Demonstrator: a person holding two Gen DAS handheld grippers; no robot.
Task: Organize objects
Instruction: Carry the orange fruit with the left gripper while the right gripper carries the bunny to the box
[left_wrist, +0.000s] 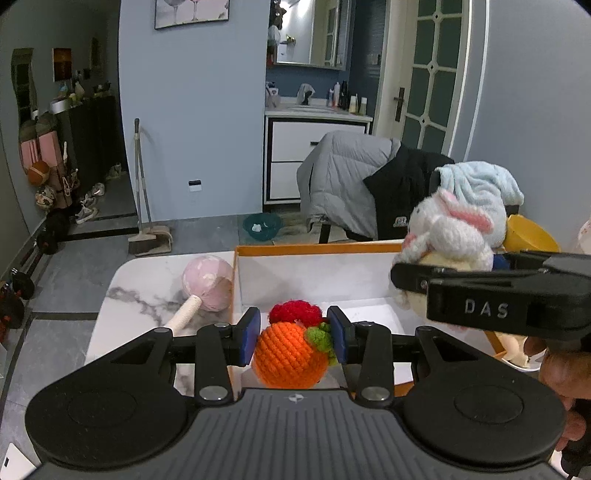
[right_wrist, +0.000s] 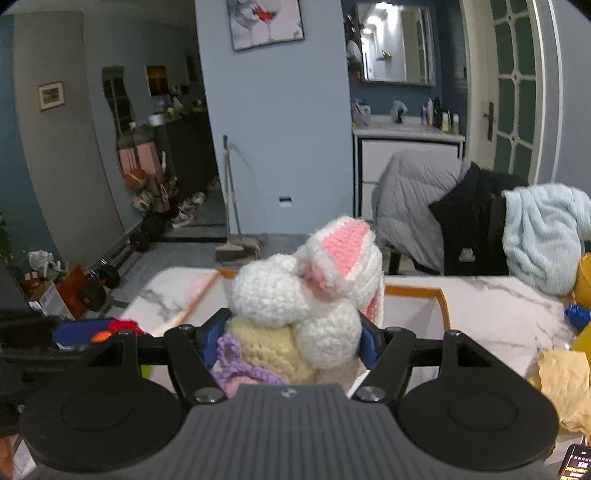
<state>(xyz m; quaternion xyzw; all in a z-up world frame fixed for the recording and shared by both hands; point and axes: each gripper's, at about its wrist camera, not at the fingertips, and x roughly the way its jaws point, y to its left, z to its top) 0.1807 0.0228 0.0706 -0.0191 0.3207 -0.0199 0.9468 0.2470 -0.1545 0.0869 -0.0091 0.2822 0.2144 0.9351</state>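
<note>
While both clamped, left tongs (left_wrist: 293, 334) half-hiding orange ball (left_wrist: 290, 356), right tongs (right_wrist: 290, 341) crochet rabbit (right_wrist: 306, 295).

dim indoor light, cool blue cast in both views; brightest spot is the lamp glare in the mirror (right_wrist: 397, 44). soft shadows only. strong fisheye bend, dark vignette at the corners, door (left_wrist: 430, 74) and walls bowed. bunny (right_wrist: 314, 291) soft and slightly smeared up close; far hallway murky and grainy

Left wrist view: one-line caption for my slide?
Left jaws grip the orange knitted ball over the white box; right gripper carries the crocheted bunny.
</note>
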